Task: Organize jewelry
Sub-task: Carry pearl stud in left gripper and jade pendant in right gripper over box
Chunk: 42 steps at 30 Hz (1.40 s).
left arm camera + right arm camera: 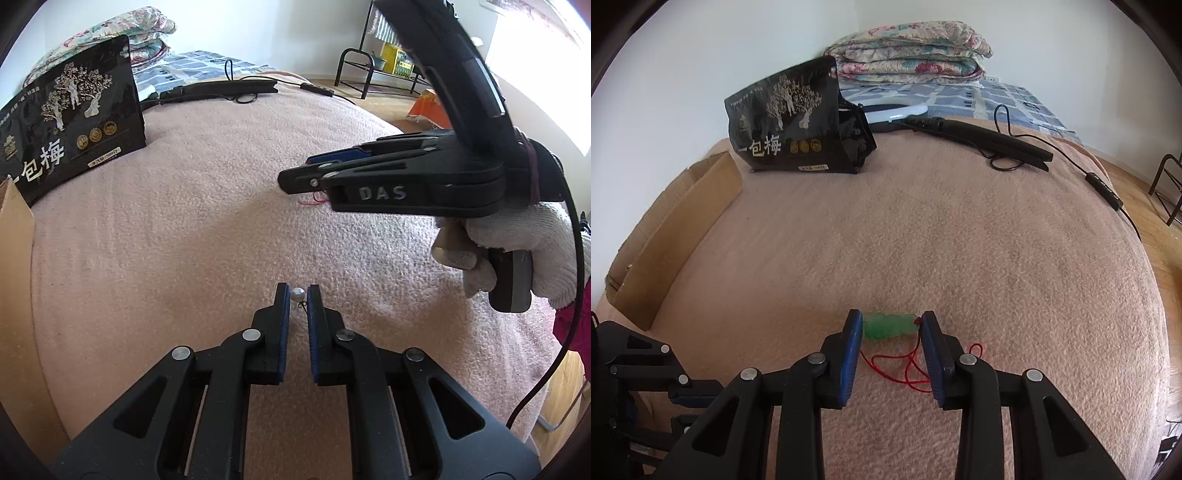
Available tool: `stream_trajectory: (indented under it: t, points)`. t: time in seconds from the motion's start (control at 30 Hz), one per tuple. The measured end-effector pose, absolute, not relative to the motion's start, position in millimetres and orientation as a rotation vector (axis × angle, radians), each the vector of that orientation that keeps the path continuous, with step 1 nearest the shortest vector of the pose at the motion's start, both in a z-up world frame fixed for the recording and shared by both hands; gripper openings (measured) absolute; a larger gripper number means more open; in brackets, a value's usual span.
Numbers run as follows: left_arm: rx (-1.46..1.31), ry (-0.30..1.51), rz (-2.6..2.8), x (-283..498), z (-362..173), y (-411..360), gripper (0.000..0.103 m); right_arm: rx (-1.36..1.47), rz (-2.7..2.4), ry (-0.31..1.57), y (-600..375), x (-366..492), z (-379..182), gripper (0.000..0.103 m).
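A small pearl earring (297,294) with a thin metal hook sits between the blue pads of my left gripper (297,295), which is shut on it just above the pink blanket (207,221). A green carved pendant (889,326) on a red cord (905,365) lies on the blanket (923,240). It fills the gap between the fingertips of my right gripper (891,326), whose pads touch both of its ends. In the left wrist view the right gripper (295,178) points left, held by a white-gloved hand (517,240), with a bit of red cord (314,201) under its tip.
A black snack bag (790,133) stands at the far left of the bed, next to a cardboard flap (672,236). A black hair straightener (993,142) and its cable (1104,186) lie at the back. Folded quilts (908,51) are stacked behind.
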<state>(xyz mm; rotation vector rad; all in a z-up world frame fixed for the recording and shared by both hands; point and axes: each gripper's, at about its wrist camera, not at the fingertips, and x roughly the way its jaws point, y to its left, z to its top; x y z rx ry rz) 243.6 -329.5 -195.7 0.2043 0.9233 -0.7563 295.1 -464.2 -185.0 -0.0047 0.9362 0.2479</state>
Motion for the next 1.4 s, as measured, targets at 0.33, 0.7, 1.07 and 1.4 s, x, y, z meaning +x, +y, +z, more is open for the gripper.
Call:
stream_trajectory:
  t: [0.33,0.7,1.07,1.4]
  points:
    - [0.164,0.877,-0.752,232,-162,-307,0.007,0.053,0.254,0.861,-471,272,-135,0.033]
    - [0.115,0.812,-0.727,219,-119,-271,0.007,0.035,0.270,0.797,-456,247,-77,0.033]
    - [0.098,0.756,-0.647,211,-88,-207,0.007,-0.006,0.328,0.731,-410,234,-26,0.033]
    - [0.073,0.744,-0.519,219,-81,-131,0.007,-0.021,0.434,0.696,-341,244,-7,0.033]
